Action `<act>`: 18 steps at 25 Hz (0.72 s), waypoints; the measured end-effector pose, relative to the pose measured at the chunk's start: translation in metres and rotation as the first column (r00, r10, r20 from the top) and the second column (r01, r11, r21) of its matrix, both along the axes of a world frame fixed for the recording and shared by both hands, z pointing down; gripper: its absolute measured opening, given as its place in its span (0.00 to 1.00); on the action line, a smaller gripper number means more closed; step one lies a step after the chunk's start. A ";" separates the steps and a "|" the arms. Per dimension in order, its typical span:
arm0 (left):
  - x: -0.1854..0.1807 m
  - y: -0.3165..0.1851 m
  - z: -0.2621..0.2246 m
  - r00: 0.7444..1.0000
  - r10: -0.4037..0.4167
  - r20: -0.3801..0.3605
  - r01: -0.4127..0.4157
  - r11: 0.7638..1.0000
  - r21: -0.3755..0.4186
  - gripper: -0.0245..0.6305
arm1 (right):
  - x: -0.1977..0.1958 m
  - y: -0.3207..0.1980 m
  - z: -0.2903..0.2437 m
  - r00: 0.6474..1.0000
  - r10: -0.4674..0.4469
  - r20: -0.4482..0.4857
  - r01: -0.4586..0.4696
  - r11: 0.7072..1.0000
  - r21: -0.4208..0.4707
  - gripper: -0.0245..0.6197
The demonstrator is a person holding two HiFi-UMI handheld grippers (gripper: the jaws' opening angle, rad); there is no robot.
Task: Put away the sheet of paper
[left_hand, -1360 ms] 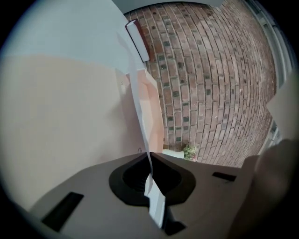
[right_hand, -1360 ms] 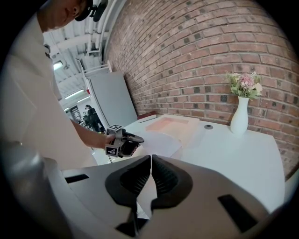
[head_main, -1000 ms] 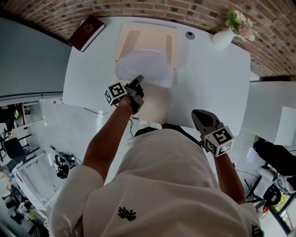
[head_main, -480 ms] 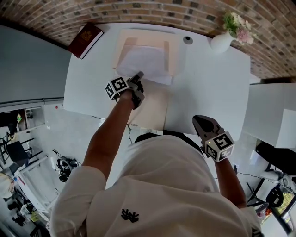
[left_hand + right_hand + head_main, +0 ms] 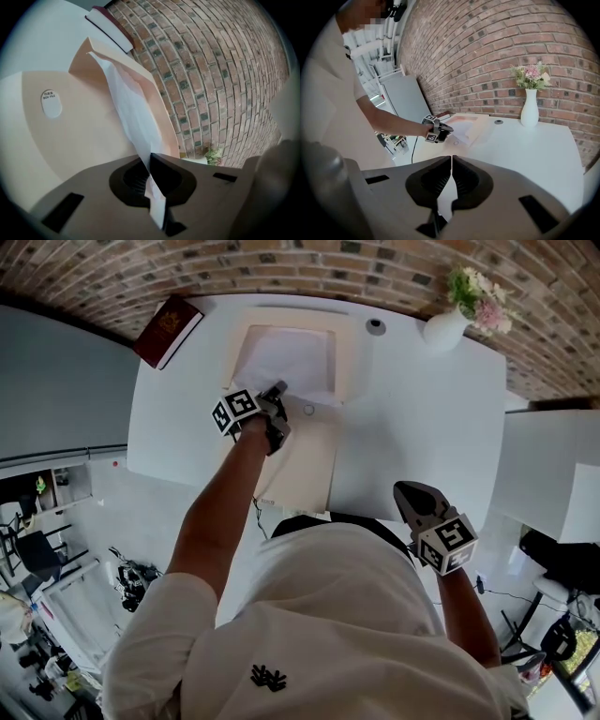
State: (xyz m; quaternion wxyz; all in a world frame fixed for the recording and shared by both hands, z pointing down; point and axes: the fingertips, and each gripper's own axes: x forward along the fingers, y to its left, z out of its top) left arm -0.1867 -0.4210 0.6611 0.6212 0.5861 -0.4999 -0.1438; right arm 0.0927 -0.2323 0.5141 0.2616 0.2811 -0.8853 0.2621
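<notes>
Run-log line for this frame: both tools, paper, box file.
left tool: shut on sheet of paper | sheet: over open box file | right tool: shut, empty, away from file

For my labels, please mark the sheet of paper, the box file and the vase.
sheet of paper (image 5: 286, 362): head view, its middle.
box file (image 5: 302, 460): head view, open lid.
vase (image 5: 442, 330): head view, body.

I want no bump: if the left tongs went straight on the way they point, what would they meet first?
Probably the open beige cardboard box file: the left tongs, shut on the white sheet of paper, aim into its tray, toward its far wall. Depth is unclear.
</notes>
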 end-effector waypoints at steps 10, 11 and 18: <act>0.000 -0.029 0.002 0.998 -0.007 0.063 0.009 1.000 -0.026 0.07 | 0.008 -0.010 0.009 1.000 -0.003 0.018 0.003 1.000 -0.021 0.09; 0.000 -0.030 0.003 0.997 -0.007 0.073 0.009 0.999 -0.031 0.07 | 0.009 -0.011 0.009 1.000 -0.003 0.020 0.003 1.000 -0.021 0.09; -0.001 -0.030 0.005 0.992 0.001 0.125 0.006 0.998 -0.056 0.08 | 0.012 -0.014 0.012 1.000 0.000 0.027 0.001 1.000 -0.029 0.09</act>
